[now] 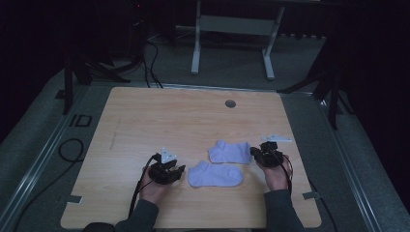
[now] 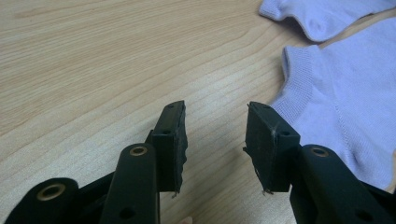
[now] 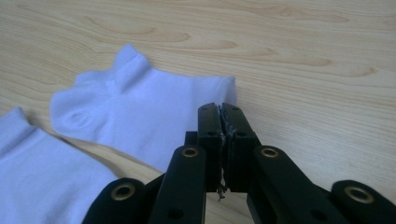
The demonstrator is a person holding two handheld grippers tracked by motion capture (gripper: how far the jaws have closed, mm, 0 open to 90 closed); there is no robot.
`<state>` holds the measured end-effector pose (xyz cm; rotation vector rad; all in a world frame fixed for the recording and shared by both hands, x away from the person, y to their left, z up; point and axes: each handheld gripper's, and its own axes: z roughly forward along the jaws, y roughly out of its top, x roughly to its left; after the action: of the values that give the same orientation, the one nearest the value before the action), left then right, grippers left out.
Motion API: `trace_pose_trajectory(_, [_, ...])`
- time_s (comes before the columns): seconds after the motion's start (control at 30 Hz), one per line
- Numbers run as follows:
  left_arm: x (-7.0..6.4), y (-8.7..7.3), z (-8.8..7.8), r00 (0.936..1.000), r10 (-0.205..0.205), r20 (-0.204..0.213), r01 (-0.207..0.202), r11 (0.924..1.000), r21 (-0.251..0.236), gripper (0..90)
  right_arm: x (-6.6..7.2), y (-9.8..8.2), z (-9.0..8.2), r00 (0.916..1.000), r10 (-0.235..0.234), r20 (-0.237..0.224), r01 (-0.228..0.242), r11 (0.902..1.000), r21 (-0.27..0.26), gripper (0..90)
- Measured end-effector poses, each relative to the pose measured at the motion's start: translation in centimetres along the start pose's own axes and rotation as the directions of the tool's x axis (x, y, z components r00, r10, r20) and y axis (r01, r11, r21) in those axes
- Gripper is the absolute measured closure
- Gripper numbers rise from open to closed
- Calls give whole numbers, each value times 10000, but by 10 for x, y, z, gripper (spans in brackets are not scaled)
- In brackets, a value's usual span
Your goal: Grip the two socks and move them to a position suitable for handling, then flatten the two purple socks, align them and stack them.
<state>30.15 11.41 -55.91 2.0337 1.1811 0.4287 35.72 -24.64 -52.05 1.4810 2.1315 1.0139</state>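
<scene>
Wooden table (image 1: 145, 116), two pale socks (image 1: 215, 175) side by side. L gripper (image 1: 180, 169) spread by near sock (empty); R gripper (image 1: 252, 151) pressed together at far sock (image 1: 230, 151).

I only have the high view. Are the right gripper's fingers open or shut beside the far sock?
Observer: Shut. The right gripper view shows the right gripper with its fingers pressed together and no cloth between them.
Operator: And the left gripper?
Observer: The left gripper is open, with bare table between its fingers.
Operator: Which end of the near sock faces it?
Observer: The ribbed cuff of the near sock, just beside one finger.
</scene>
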Motion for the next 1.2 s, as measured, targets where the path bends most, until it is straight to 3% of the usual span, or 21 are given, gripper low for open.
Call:
trace_pose_trajectory(0.23, [0, 0, 0, 10000, 6, -21, -6, 10000, -12, 580, -6, -7, -3, 9997, 243, 95, -243, 9997, 21, 869])
trace_pose_trajectory(0.5, [0, 0, 0, 10000, 13, -26, -13, 10000, 1, 580, -7, -11, -3, 9996, 137, 245, -143, 9997, 221, 848])
trace_pose_trajectory(0.6, [-1, 0, 0, 10000, 3, -12, -3, 10000, -12, 580, -6, -11, -3, 9999, -99, 39, 97, 9988, 490, 771])
trace_pose_trajectory(0.8, [-1, 0, 1, 10000, -6, 3, 6, 10000, 24, 580, 0, -6, -10, 9986, -524, -9, 524, 9985, 140, 616])
trace_pose_trajectory(1.1, [-1, 0, 2, 10000, 40, -20, -40, 9999, 111, 572, 10, 1, -14, 9920, -1203, -377, 1199, 9927, -126, 573])
trace_pose_trajectory(1.2, [1, 0, 2, 10000, -13, -92, 13, 10000, 74, 570, 15, 4, -14, 9862, -1555, -577, 1552, 9878, -83, 570])
